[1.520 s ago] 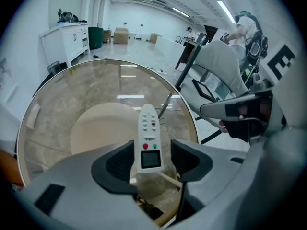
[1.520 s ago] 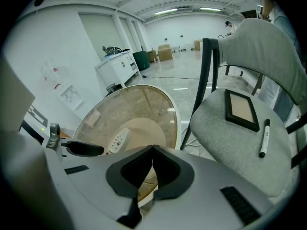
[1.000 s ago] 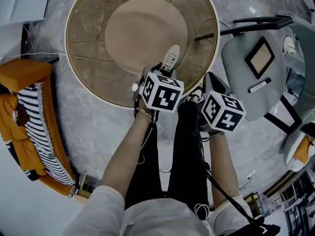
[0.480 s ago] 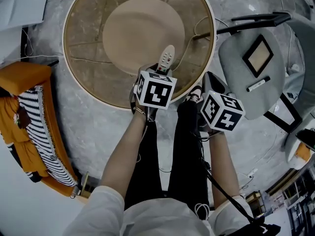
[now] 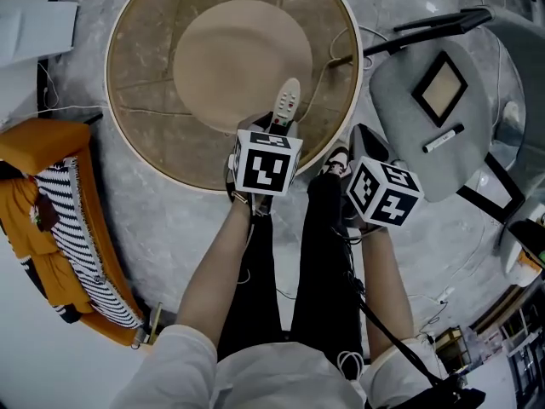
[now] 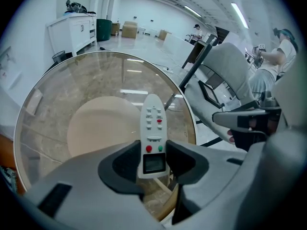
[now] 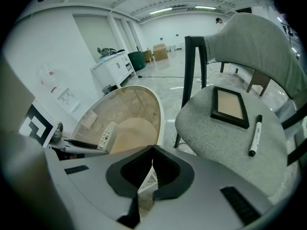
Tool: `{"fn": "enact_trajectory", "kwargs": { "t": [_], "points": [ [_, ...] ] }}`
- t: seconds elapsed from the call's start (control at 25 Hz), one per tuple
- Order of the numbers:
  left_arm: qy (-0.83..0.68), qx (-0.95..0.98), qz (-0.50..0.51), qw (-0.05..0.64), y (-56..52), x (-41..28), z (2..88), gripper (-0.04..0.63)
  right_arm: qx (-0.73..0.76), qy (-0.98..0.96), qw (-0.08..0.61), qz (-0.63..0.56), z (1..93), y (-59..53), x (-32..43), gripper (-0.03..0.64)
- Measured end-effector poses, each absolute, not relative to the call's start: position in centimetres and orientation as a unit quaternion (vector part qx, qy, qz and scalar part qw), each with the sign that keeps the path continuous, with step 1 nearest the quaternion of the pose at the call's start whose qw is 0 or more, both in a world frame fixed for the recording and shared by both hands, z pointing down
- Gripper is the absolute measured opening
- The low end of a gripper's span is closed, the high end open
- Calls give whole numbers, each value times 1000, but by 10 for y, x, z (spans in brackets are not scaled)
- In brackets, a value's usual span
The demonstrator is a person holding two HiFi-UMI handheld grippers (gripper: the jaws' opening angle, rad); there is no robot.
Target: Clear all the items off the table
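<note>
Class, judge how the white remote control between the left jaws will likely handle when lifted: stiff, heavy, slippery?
The remote control is probably stiff: its shell juts straight past the left gripper's jaws without sagging. Slim plastic, so likely light for its size. Its smooth, tapering sides might slip in a loose grip.

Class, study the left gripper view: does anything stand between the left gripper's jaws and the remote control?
Nothing visible does. The remote control already sits between the jaws of the left gripper, their pads against its sides, above the round table.
</note>
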State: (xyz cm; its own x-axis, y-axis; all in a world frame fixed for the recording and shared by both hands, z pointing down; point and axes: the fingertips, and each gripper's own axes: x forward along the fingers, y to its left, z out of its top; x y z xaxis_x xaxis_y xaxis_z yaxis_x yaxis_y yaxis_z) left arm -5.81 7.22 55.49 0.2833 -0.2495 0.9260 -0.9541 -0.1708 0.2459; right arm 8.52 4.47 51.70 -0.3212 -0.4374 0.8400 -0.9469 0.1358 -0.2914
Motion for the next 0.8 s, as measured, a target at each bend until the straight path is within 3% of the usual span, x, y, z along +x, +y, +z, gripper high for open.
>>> {"fn": "enact_trajectory", "kwargs": {
  "t": [0.44,0.8],
  "points": [
    [-405,699,422,412,55,7,540,170,559,-648,255,451,510,51,157,23],
    [-336,738,450,374,60,108,539,170,618,-595,218,465,506,72,250,23]
  ]
}}
